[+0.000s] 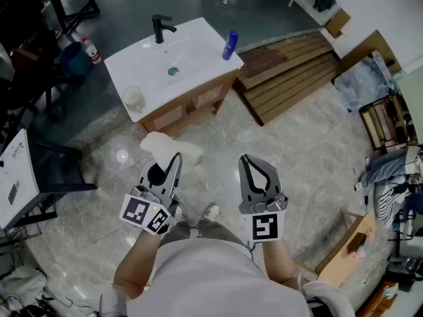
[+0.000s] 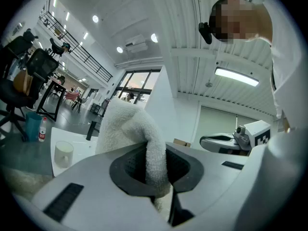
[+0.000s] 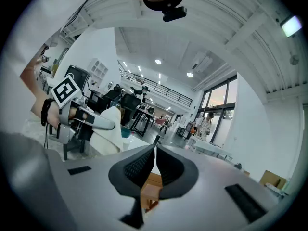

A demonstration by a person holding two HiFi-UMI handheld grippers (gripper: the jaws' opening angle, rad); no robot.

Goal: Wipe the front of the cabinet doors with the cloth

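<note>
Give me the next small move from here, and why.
Probably carry the left gripper forward and down toward the doors. It is already shut on the cloth, but the cloth hangs well short of them, so no wiping can start. The right gripper is shut and empty, and can stay put.

We see our left gripper [image 2: 155, 160] with its dark pads closed on the fluffy white cloth [image 2: 127, 124], which rises from between them and folds over. Left of the cloth, a pale cup [image 2: 63, 153] sits on a white countertop [image 2: 79, 139], with a small bottle [image 2: 42, 129] farther left. Right of the cloth is the right gripper [image 2: 211, 141], seen side-on.
</note>
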